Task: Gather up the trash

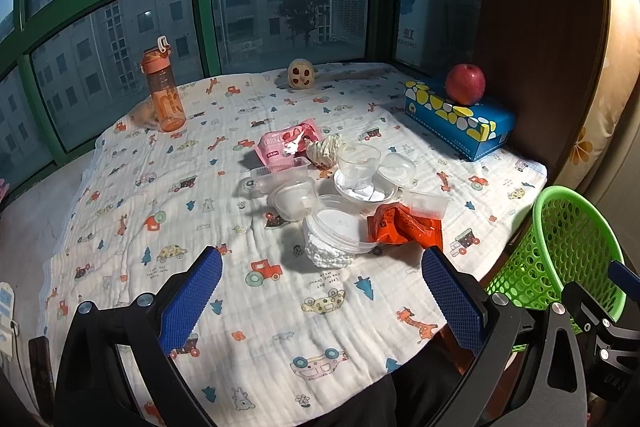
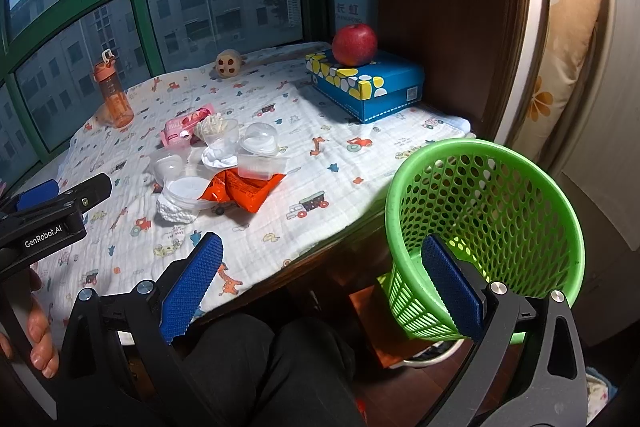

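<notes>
Table (image 1: pixel 120 227): two wrappers (image 1: pixel 404 225), one basket (image 2: pixel 480 211).

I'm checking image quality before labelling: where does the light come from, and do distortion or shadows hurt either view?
Left wrist view: daylight enters through the window; fisheye bends its green frame; the trash pile is sharp, casting soft shadows toward the camera. Right wrist view: same curvature; the green basket is well lit, the floor beneath it dark.

Windows (image 1: pixel 280 7): green-framed, apartment blocks outside, daylight.
Table (image 2: pixel 328 247): dark wood, covered by cartoon-print cloth (image 1: pixel 160 187).
Right edge: brown wooden panel (image 1: pixel 540 27).
</notes>
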`<state>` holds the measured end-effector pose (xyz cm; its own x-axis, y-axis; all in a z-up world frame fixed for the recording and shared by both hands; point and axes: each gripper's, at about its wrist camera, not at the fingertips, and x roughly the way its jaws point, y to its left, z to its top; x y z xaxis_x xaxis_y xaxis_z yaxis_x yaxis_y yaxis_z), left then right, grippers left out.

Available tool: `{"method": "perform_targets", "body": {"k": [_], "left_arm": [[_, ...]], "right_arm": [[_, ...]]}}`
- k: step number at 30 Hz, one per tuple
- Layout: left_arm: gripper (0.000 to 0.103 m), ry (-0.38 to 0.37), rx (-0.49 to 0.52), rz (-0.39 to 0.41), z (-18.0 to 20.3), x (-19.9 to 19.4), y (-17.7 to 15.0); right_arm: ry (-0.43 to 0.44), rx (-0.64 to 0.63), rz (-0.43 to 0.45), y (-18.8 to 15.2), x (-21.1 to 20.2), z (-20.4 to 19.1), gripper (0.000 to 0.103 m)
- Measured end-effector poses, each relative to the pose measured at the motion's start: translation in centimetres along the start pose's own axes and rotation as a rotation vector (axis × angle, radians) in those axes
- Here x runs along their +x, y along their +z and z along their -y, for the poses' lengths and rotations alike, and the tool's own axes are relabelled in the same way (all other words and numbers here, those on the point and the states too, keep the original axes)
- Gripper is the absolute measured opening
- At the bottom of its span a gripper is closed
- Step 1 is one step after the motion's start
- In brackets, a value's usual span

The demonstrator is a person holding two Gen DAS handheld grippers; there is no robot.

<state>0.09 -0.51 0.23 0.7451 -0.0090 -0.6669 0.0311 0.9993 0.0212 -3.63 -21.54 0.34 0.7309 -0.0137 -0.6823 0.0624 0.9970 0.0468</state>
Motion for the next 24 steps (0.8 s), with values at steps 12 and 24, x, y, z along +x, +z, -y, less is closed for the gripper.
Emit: {"method": "perform_targets", "body": {"k": [12, 24], "left_arm": [[0.097, 0.0, -0.003, 0.003, -0.24, 0.11, -0.03], [0.097, -0.001, -0.003, 0.002, -0.34, 0.14, 0.04]], "right_arm": [[-0.002, 0.001, 0.0, 0.04, -0.1, 0.22, 0.098], [-0.005, 0.002, 0.003, 0.17, -0.1, 0.09, 0.098]]}}
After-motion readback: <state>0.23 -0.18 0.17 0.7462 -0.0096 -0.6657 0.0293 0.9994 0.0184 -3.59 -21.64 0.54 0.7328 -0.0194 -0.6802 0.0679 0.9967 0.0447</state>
